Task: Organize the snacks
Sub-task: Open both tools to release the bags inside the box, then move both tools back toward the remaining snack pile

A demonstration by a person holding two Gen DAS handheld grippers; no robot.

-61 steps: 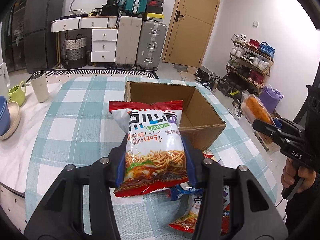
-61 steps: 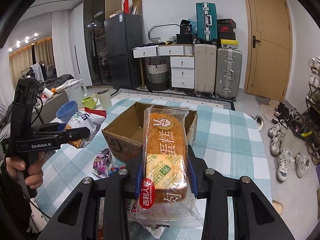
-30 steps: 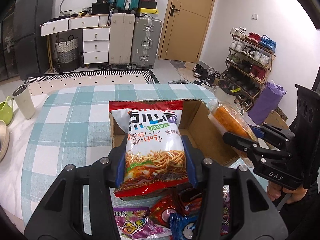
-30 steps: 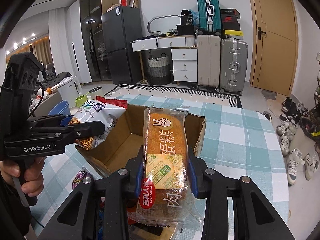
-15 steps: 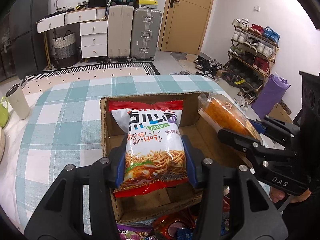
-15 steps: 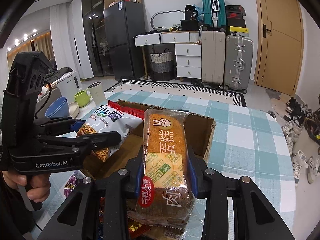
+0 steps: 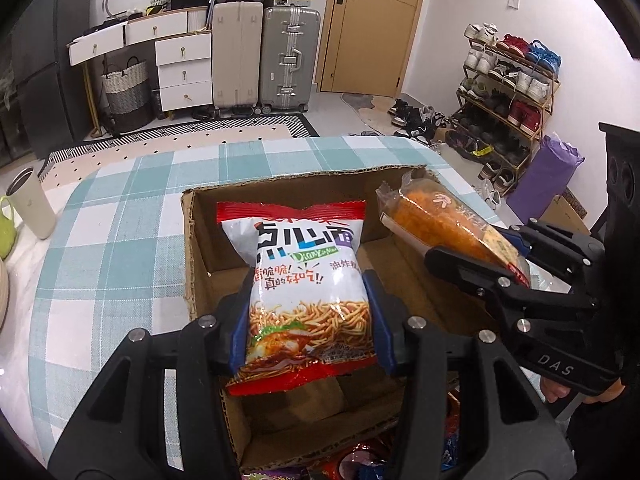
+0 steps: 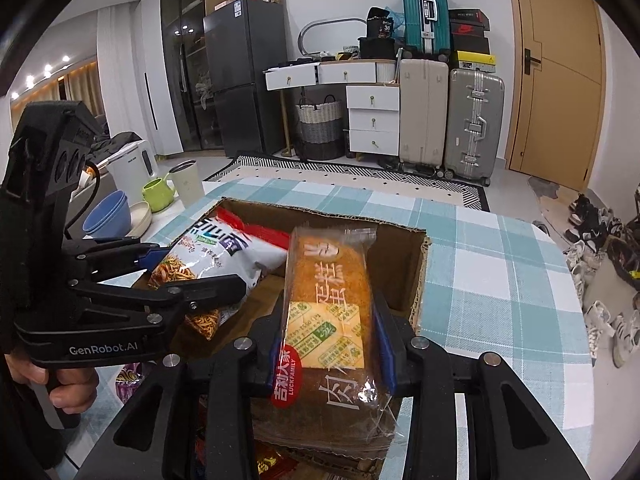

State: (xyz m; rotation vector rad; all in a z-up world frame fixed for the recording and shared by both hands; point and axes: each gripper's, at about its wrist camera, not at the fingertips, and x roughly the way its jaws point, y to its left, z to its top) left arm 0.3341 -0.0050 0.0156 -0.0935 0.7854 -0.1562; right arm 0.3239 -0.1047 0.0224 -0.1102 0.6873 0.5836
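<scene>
**Both snack packs held over open carton**

Left side: the left gripper [image 7: 306, 316] has its blue pads pinching the lower half of a noodle snack bag [image 7: 304, 280], which is upright with its red top seam toward the far wall. The bag hangs above the left part of the open cardboard box [image 7: 192, 248], which stands on the teal checked tablecloth [image 7: 112, 216].

Right side: the right gripper [image 8: 330, 338] pinches a wrapped meat-floss cake [image 8: 328, 300] between its pads; the jaws have just eased slightly, though the pads remain against the wrapper. The cake sits over the right part of the box.

Near edge: loose snack packets [image 7: 360, 468] lie on the table just beside the box's near wall.
</scene>
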